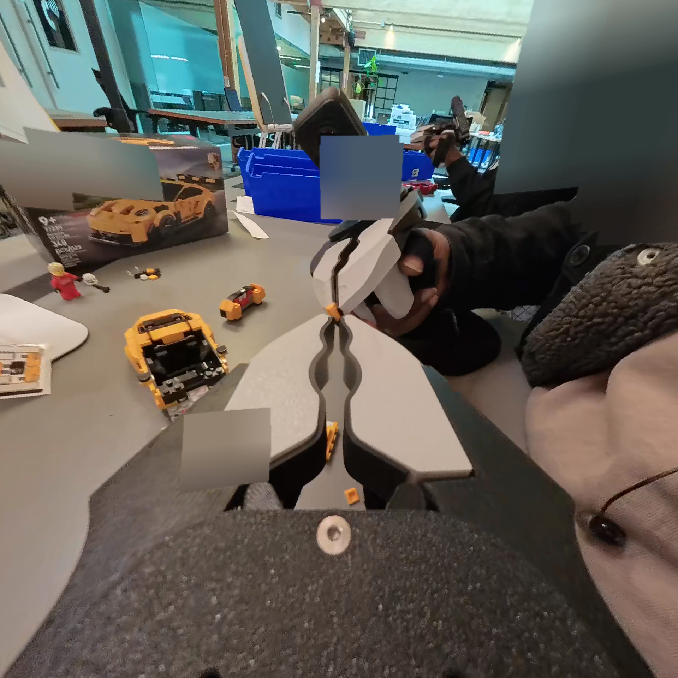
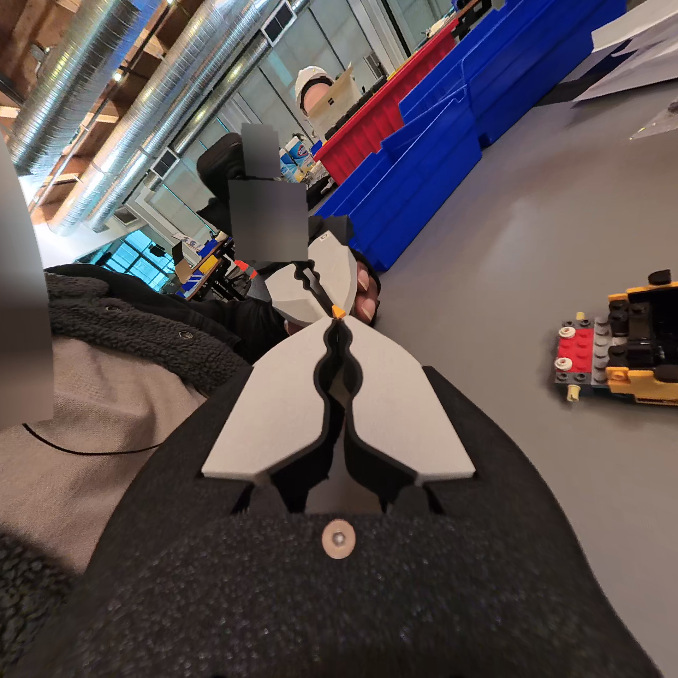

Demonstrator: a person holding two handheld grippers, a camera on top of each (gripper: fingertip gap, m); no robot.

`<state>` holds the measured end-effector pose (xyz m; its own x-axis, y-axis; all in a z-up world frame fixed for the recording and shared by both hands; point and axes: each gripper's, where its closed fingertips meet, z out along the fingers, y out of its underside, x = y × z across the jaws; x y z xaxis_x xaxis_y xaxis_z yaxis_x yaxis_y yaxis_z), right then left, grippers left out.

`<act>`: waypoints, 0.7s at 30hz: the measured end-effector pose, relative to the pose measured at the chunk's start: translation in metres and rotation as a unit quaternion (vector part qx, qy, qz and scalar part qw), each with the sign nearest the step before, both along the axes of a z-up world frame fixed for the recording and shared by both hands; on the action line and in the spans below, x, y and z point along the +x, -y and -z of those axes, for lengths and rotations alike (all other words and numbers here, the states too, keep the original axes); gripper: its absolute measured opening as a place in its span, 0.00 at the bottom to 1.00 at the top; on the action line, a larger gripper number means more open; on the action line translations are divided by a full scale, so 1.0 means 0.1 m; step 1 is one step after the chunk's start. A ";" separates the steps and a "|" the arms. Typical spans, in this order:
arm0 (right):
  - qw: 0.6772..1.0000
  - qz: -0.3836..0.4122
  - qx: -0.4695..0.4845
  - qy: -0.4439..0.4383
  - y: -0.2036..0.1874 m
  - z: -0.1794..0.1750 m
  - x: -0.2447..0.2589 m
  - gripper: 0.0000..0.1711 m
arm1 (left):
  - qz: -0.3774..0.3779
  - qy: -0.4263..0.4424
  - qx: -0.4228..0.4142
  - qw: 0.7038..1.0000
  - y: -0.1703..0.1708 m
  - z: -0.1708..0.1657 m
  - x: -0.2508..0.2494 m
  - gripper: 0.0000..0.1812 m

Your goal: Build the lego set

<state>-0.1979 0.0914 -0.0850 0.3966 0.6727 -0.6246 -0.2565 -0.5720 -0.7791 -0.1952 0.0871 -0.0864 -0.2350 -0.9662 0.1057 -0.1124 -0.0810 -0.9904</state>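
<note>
My left gripper (image 1: 335,320) and my right gripper (image 2: 335,322) are held tip to tip in the air above the grey table (image 1: 91,458). Both look shut. A small orange piece (image 1: 332,310) is pinched where the tips meet, and it also shows in the right wrist view (image 2: 338,312). I cannot tell which gripper bears it more. The right gripper (image 1: 335,293) faces the left wrist view, and the left gripper (image 2: 323,297) faces the right wrist view. The partly built yellow and black car (image 1: 176,356) stands on the table to the left, with its red and grey studded end showing (image 2: 623,352).
A small yellow, red and black sub-assembly (image 1: 242,301), a red minifigure (image 1: 66,284) and tiny loose parts (image 1: 148,273) lie beyond the car. The set's box (image 1: 146,212) and blue bins (image 1: 286,187) stand at the back. An instruction booklet (image 1: 22,368) lies left. Loose orange pieces (image 1: 351,495) lie under my left gripper. The tips of both grippers are at nearly the same place.
</note>
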 end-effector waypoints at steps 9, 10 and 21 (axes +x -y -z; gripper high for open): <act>0.998 0.033 0.053 0.025 -0.03 0.03 0.00 0.00 | 0.056 -0.016 -0.168 0.984 -0.02 0.02 -0.01 0.01; 0.997 0.038 0.057 0.027 -0.03 0.03 0.00 0.00 | 0.053 -0.015 -0.167 0.984 -0.03 0.02 -0.01 0.01; 0.988 0.060 0.112 0.089 -0.02 0.02 -0.04 0.00 | 0.081 -0.044 -0.241 0.966 -0.07 0.06 -0.05 0.00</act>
